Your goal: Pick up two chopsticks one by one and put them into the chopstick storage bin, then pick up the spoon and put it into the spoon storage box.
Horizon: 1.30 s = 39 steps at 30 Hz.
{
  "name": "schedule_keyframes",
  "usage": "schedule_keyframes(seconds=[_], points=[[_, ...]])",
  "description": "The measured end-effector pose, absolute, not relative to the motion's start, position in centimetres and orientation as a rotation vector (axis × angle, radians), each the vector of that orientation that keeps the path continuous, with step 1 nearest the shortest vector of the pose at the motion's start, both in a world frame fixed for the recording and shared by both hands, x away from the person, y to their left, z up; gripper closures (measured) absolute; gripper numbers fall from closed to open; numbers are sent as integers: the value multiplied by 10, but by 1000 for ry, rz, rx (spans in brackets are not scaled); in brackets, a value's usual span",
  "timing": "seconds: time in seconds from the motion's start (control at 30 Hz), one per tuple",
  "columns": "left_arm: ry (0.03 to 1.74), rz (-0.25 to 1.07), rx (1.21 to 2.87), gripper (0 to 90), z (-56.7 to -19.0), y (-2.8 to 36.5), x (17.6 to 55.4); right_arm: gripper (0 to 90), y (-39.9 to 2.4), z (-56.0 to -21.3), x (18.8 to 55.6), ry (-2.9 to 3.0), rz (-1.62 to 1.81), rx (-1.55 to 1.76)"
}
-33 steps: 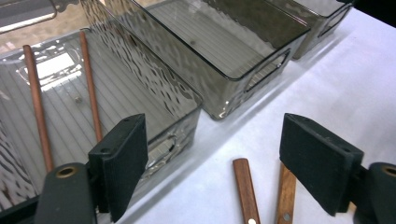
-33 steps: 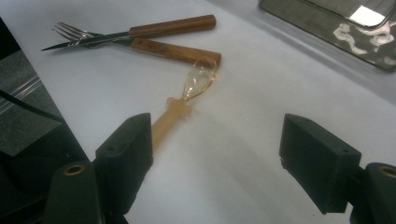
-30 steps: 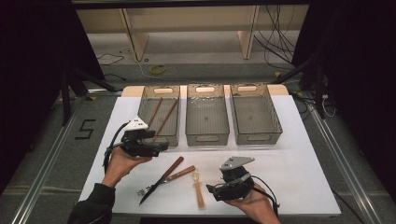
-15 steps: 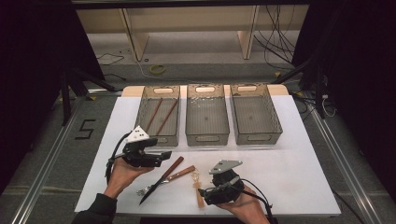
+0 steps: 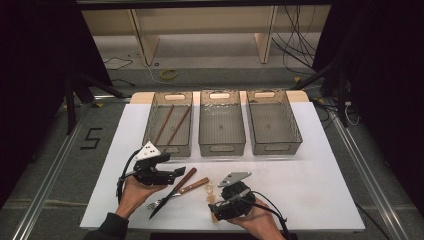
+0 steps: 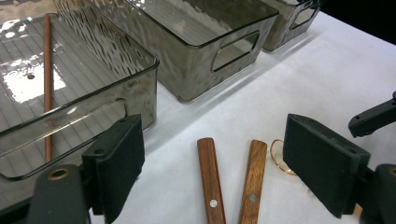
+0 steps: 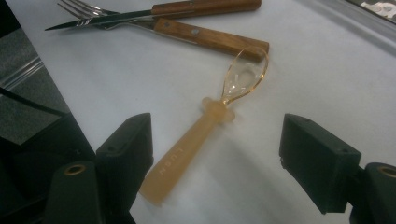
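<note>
Your right tool (image 7: 217, 154) stands wide open and empty, its jaws either side of the amber spoon (image 7: 201, 128), which lies flat on the white worktop (image 5: 310, 185) with its bowl just beside the fork (image 7: 187, 32) handle. Your left tool (image 6: 212, 172) is likewise wide open and empty, over the 2 wooden handles of knife (image 6: 210, 177) and fork. 3 bins stand behind; the left bin (image 5: 150, 131) holds 2 chopsticks (image 5: 170, 125).
</note>
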<state>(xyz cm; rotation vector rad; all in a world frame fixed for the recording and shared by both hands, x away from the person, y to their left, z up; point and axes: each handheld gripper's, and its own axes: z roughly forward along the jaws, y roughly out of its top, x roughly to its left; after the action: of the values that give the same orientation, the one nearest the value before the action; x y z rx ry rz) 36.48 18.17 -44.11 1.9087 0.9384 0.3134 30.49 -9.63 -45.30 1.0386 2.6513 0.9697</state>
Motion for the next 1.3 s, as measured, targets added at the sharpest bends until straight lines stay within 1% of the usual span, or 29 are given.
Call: schedule_keyframes(seconds=[0.2, 0.47, 0.6, 0.93, 1.1, 1.23, 1.3], points=[[936, 318, 1896, 197, -440, 182, 362, 271, -91, -456, 306, 2672, 942, 1037], [921, 329, 1924, 195, -445, 178, 359, 279, -87, -463, 313, 2717, 881, 1035], [913, 329, 1938, 195, -448, 176, 357, 300, -84, -464, 312, 2744, 856, 1017], [913, 335, 1944, 197, -450, 177, 357, 370, -77, -469, 312, 2772, 791, 986], [911, 332, 1947, 197, -450, 177, 357, 426, -75, -470, 313, 2794, 777, 972], [910, 333, 1949, 197, -452, 176, 357, 492, -73, -472, 315, 2830, 766, 974], [910, 329, 1949, 197, -452, 175, 356, 499, -70, -473, 314, 2827, 749, 959]])
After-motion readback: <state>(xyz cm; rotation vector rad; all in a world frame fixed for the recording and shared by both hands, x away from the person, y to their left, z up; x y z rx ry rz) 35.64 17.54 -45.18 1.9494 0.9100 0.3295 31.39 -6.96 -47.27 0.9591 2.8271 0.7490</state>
